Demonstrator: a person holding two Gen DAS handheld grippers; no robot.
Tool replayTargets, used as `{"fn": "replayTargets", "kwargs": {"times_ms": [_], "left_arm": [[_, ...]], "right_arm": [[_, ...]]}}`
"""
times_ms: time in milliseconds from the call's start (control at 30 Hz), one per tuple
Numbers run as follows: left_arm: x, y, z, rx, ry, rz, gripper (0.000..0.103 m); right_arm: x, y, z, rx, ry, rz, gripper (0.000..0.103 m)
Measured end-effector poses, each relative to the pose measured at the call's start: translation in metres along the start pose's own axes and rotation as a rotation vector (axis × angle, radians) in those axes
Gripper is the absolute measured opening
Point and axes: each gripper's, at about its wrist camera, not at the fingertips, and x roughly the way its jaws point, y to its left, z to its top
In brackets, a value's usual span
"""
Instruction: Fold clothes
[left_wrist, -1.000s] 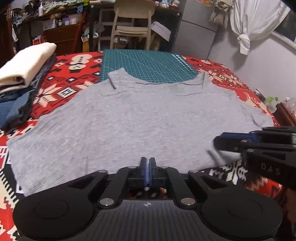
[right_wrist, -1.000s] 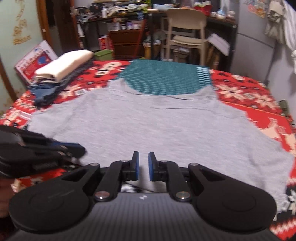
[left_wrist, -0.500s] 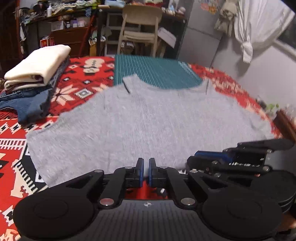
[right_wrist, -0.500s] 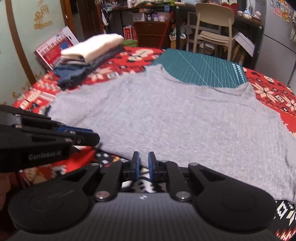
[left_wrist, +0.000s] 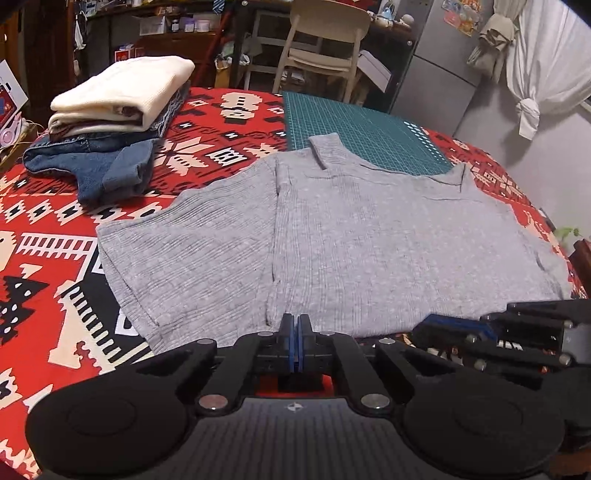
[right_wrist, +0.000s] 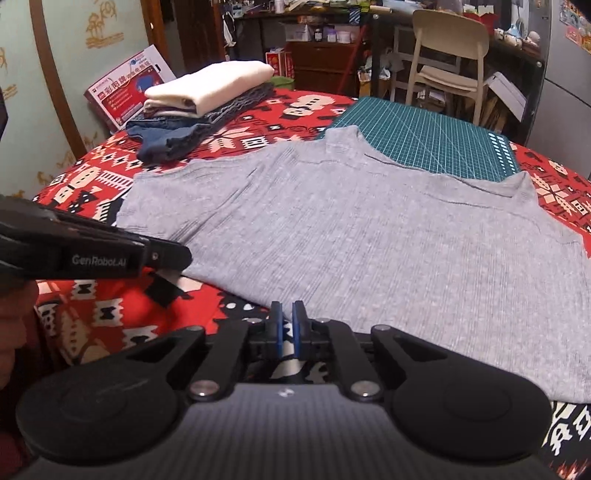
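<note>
Knitwear, grey and ribbed: the sweater (left_wrist: 369, 251) lies flat on the desk (left_wrist: 44, 266), over a red patterned cloth (left_wrist: 229, 122), its neckline reaching onto the green cutting mat (left_wrist: 362, 136) at the far side and its hem nearest the cameras. It looks soft and limp, light enough for a pinch to lift, and it will likely drape and sag wherever it is not supported. The ribbing should give the pads some bite, so slipping seems unlikely, but the knit probably stretches if pulled from one point alone.

A sensible hold is at the hem, one corner for each side, taking both layers together so the front does not peel away from the back. The left sleeve spreads wide toward the stack of folded clothes (left_wrist: 122, 96), which stands well apart from the sweater.

The left tongs (left_wrist: 295, 339) hang just short of the hem with the blue pads nearly pressed together and nothing between them. The right tongs (right_wrist: 287, 328) sit near the hem too, pads a narrow gap apart, also empty. Both would need to spread before taking hold of the cloth.
</note>
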Motion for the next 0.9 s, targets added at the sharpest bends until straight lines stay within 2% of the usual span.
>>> {"fn": "replayTargets", "kwargs": {"times_ms": [133,200,367,500,700,900], "left_arm": [[-0.004,-0.002,0.004,0.006,-0.023,0.0,0.004],[0.0,0.002,0.003,-0.003,-0.009,0.015,0.004],[-0.002,0.015,-0.002,-0.038,0.0,0.014,0.004],[-0.007,0.013,-0.002,-0.019,0.005,0.02,0.004],[-0.018,0.001,0.007,-0.01,-0.034,-0.043,0.004],[-0.005,-0.013,0.009,0.013,-0.014,-0.072,0.004]], "right_arm": [[-0.003,0.001,0.015,0.016,-0.04,0.012,0.006],[0.005,0.003,0.021,0.008,-0.036,0.01,0.006],[0.018,0.012,0.013,-0.025,-0.006,0.007,0.006],[0.012,0.017,0.009,-0.035,-0.001,0.02,0.006],[0.004,0.015,0.02,-0.039,-0.049,0.026,0.006],[0.018,0.012,0.015,-0.024,-0.011,0.009,0.006]]}}
